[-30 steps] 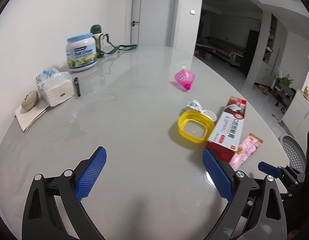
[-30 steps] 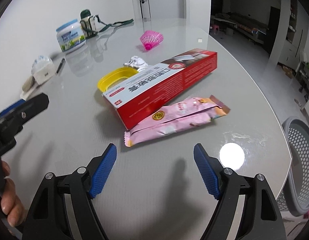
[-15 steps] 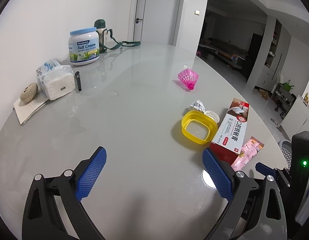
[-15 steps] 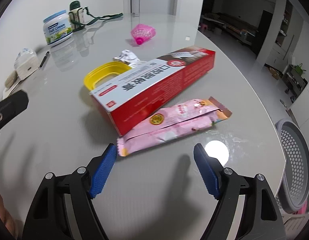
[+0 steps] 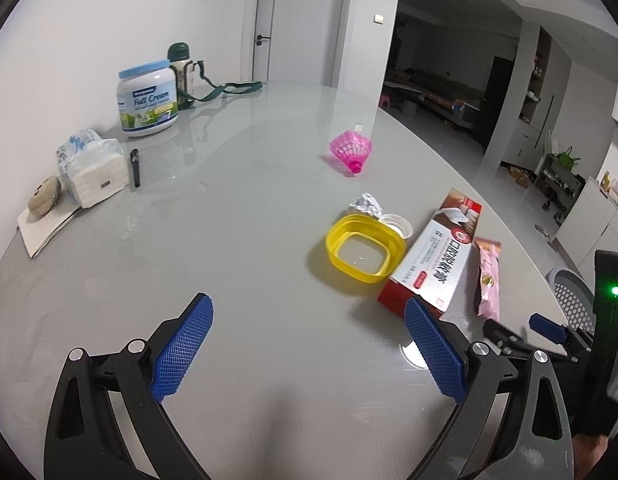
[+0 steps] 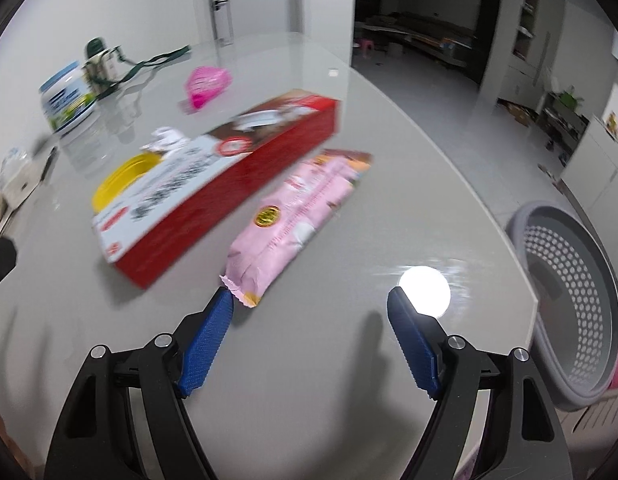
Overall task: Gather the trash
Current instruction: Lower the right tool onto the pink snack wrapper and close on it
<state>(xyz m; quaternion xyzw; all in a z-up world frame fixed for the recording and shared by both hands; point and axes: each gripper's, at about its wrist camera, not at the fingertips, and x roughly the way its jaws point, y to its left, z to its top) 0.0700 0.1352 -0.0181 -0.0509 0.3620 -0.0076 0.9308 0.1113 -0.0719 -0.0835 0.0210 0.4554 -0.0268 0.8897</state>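
On the grey counter (image 5: 245,208) a yellow tub (image 5: 364,251) sits open, mouth up, toward the right edge; only its pale bottom shows inside, with no trash in it. A crumpled white paper (image 5: 366,203) and a small white lid (image 5: 396,225) touch its far rim. Just beside the tub on the edge side lies a red and white box (image 5: 437,258), closed and flat, and against the box's other long side lies a pink wrapper (image 6: 297,216), sealed and flat, near the counter's right edge. Farther along the counter a pink net basket (image 5: 351,153) lies tipped on its side; I cannot tell if anything is in it. Off the right edge, below counter level, stands a grey perforated bin (image 6: 573,300); something pink shows low inside it.

Near the far left corner stand a capped milk powder tub (image 5: 148,98) and a green-topped bottle (image 5: 180,68) with a strap; along the left edge lies a tissue pack (image 5: 93,170).

The right gripper (image 6: 309,312) has its jaws spread wide and empty, and its left tip is just beside the near end of the wrapper. The left gripper (image 5: 307,334) also has its jaws wide apart over bare counter, holding nothing.
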